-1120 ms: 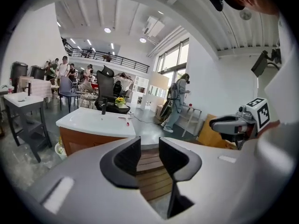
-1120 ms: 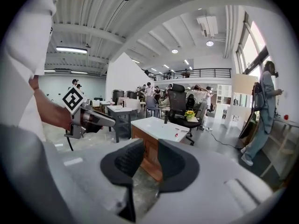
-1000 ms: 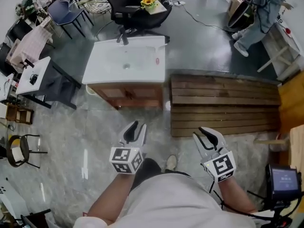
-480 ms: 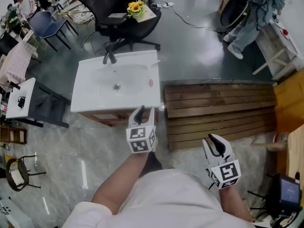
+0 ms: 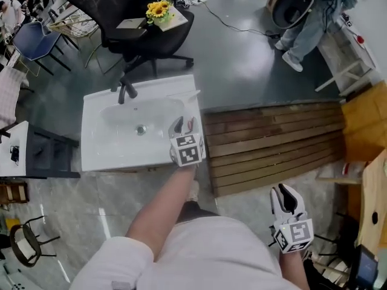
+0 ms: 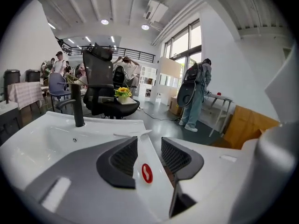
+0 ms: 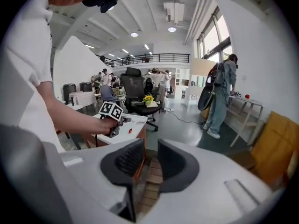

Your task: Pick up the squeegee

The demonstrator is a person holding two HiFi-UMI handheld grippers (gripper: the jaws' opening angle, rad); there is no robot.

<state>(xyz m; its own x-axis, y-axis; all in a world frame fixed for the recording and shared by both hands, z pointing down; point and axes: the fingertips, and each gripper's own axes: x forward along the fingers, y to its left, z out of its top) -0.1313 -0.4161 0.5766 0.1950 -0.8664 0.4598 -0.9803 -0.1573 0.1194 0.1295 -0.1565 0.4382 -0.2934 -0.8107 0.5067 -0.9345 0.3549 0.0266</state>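
squeegee: slim white plastic squeegee (image 5: 184,94) on the white basin tabletop (image 5: 97,156) looked light, stiff, kinda slippery
grab spot: probably its handle
left tool (image 6: 145,149): jaws were opening, nothing between them
right tool (image 7: 148,160): jaws apart, empty

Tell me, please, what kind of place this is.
Probably an open office or lab hall, not a bathroom: the sink stands free on the floor, with an office chair behind it and a wooden pallet beside it.

no legible text, labels, brands or numbers
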